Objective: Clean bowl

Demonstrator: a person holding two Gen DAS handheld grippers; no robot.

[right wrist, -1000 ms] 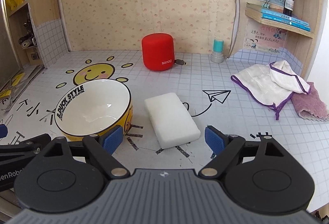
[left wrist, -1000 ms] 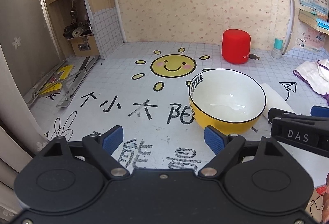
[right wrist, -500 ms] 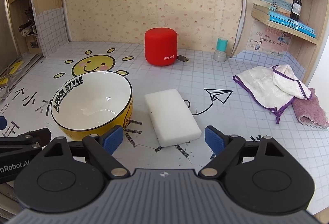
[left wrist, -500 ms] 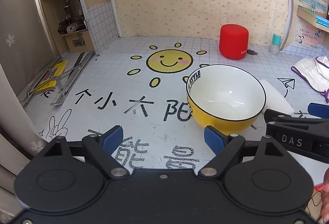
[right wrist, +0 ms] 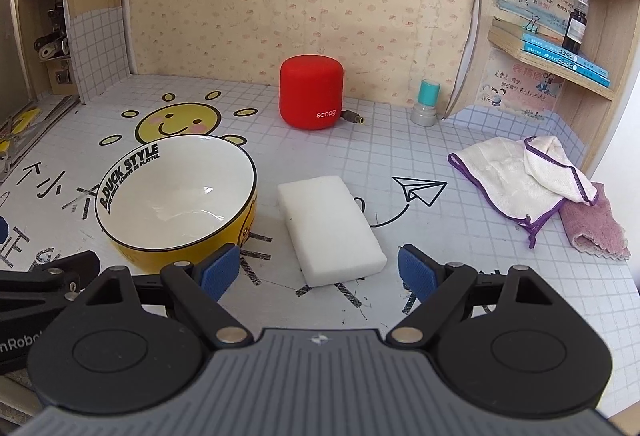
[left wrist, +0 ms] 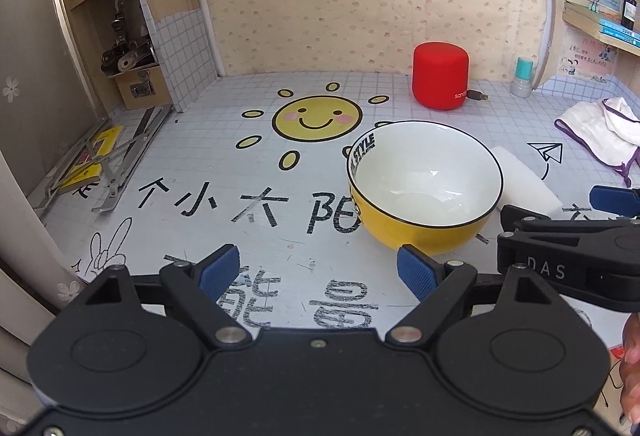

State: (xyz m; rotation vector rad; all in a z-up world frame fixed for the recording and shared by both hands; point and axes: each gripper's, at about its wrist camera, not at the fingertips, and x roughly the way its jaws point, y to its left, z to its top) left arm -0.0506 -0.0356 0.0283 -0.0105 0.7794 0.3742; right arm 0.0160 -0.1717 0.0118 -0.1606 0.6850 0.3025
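1. Bowl (right wrist: 176, 202), yellow outside and white inside, sits upright on the desk mat (right wrist: 400, 140). Seen from the right wrist it's at abt 10 o'clock of the right gripper (right wrist: 319, 272); from the left wrist, at abt 1 o'clock of the left gripper (left wrist: 319, 272).
2. White sponge block (right wrist: 330, 224) lies flat just beside the bowl on its 3 o'clock side. A thin gap shows, so not touching.
3. Both grippers: fingers spread wide, holding nothing. Right one's gap lines up w/ the near end of the sponge, at 12 o'clock.
4. Step in hand, as I read it: right goes for the sponge, left steadies the bowl. No wiping begun.
5. Risks:
 - Sponge looks soft. A grip at its near corner only could let it fold or twist out once pressed into the bowl.
 - Bowl isn't held. Wiping before the left gripper has the rim could slide or tip it toward the red speaker (right wrist: 311, 90) at 12 o'clock.
 - Rim looks smooth and curved, so a shallow pinch may slip off.
 - The grippers sit close together. The right one's finger reaches in front of the left wrist camera at 3 o'clock, so crossing paths could knock them.
6. Cloths (right wrist: 528, 184) at 2 o'clock lie well apart, no snag risk.
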